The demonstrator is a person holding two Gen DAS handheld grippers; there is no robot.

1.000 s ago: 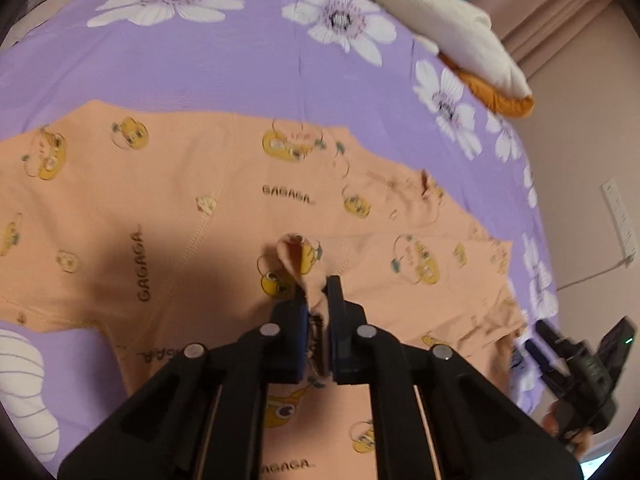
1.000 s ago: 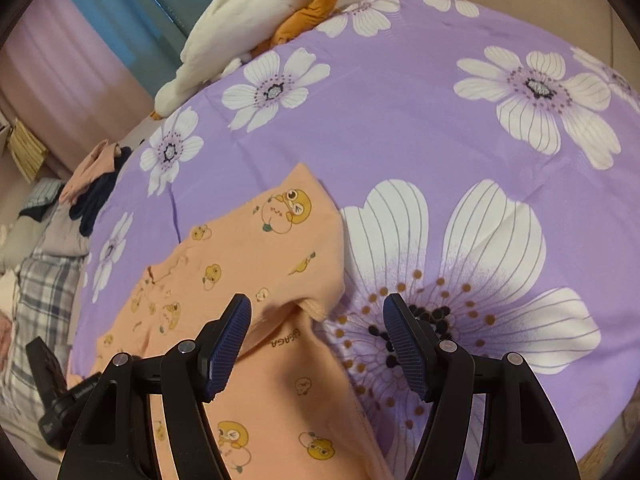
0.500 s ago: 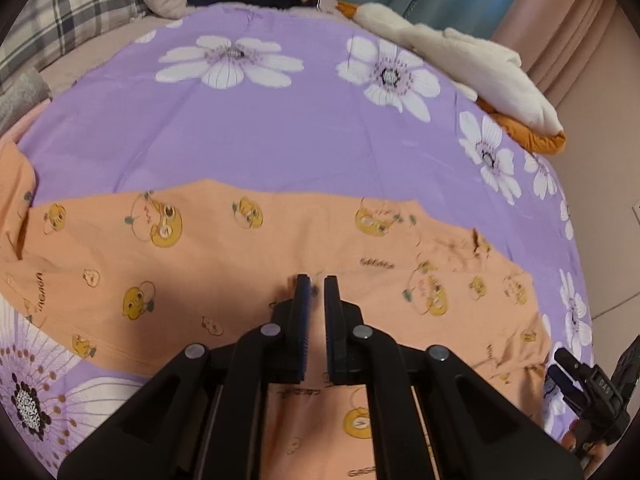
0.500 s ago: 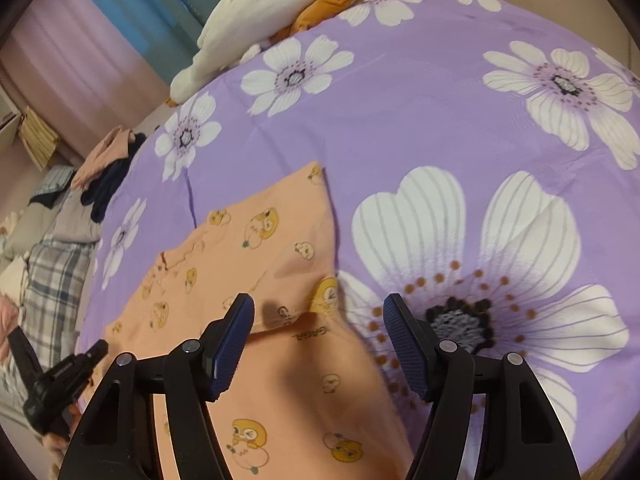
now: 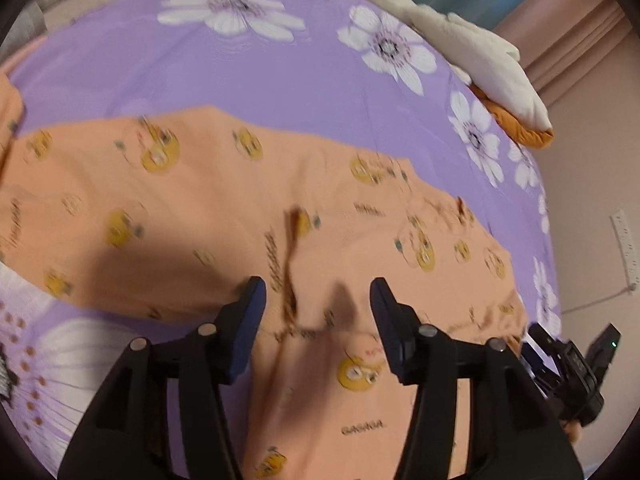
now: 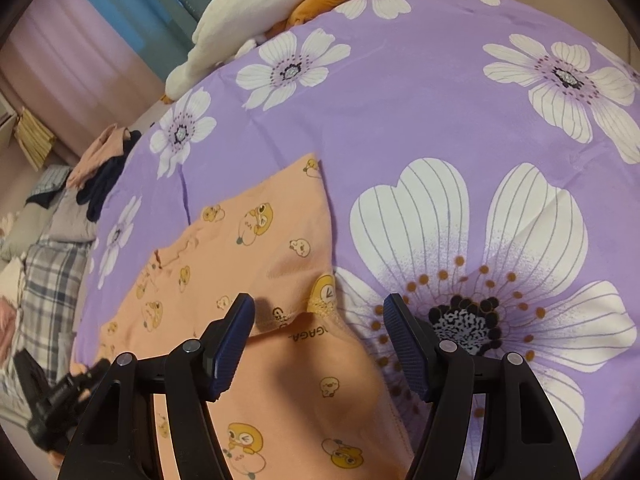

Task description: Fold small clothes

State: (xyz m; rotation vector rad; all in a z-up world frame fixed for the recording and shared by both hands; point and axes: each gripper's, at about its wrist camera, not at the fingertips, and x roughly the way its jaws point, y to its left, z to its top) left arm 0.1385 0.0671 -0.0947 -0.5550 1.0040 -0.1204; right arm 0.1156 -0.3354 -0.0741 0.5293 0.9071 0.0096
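Note:
A small orange garment (image 5: 224, 216) with yellow cartoon prints lies spread on the purple flowered bedsheet (image 5: 256, 72). My left gripper (image 5: 318, 308) is open and empty, hovering over the garment near a raised crease (image 5: 290, 256). In the right wrist view the same garment (image 6: 256, 248) shows a folded-over flap whose hem (image 6: 320, 308) lies just ahead of my right gripper (image 6: 320, 328), which is open and empty above it. The other gripper shows at the right edge of the left view (image 5: 568, 364) and at the lower left of the right view (image 6: 52, 396).
A white and orange plush toy (image 5: 480, 56) lies at the bed's far edge, also in the right wrist view (image 6: 264, 12). A pile of clothes (image 6: 104, 160) and a plaid pillow (image 6: 48, 288) sit at the left. A wall with a socket (image 5: 624, 248) is at the right.
My left gripper was shut on a pinch of the orange garment, let it go and has opened wide. The right gripper stayed open and shifted slightly along the flap.

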